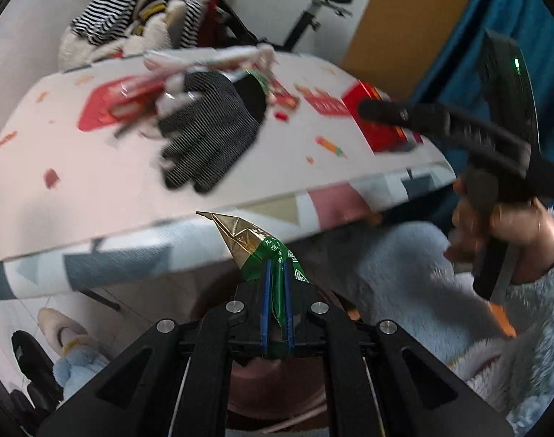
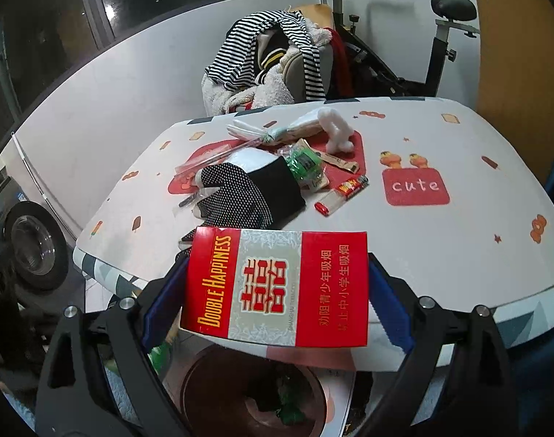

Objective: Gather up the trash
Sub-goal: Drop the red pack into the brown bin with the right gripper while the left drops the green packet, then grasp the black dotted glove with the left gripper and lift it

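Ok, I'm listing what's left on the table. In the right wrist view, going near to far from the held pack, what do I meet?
Red Double Happiness cigarette pack between the right gripper's fingers → black-and-white knit glove → green crumpled wrapper → white crumpled tissue → striped clothes pile beyond the table.

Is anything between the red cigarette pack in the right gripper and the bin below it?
Nothing visible. The pack sits clamped in the right gripper, past the table edge, directly above the open brown bin.
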The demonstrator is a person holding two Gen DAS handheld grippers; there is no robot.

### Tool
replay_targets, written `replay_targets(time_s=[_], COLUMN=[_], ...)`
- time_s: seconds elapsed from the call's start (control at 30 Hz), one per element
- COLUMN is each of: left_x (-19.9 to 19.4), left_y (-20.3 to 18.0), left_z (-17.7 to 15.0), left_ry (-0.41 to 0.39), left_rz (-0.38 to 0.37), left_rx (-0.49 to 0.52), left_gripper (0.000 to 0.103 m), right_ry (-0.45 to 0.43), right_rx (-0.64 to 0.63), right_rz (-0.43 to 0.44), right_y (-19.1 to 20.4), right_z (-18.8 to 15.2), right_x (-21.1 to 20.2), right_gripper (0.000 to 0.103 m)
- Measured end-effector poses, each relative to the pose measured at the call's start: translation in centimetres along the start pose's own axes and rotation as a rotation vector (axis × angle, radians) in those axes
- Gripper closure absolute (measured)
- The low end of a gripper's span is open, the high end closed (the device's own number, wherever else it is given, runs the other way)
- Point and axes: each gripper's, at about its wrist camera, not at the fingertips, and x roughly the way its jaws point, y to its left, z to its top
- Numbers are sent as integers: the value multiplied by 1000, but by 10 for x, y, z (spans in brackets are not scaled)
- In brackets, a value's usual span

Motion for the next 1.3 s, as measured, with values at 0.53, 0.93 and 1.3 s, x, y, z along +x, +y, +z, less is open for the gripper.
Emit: replay_targets(time_s=[0.53, 0.93, 1.3], left_x=[-32, -62, -60], left_y=[20, 62, 71], left_z=[-3, -16, -21], left_ry=[-139, -234, -251], left_rz=[127, 312, 296], left_rx=[-191, -348, -373], left_gripper=[17, 11, 11], right_ry=[114, 348, 302], right_rx=[-2, -95, -103], right_rz=[29, 101, 57], right_y=[8, 49, 46], right_z=[-37, -91, -83], right_x=[12, 52, 49], right_gripper=[13, 12, 6])
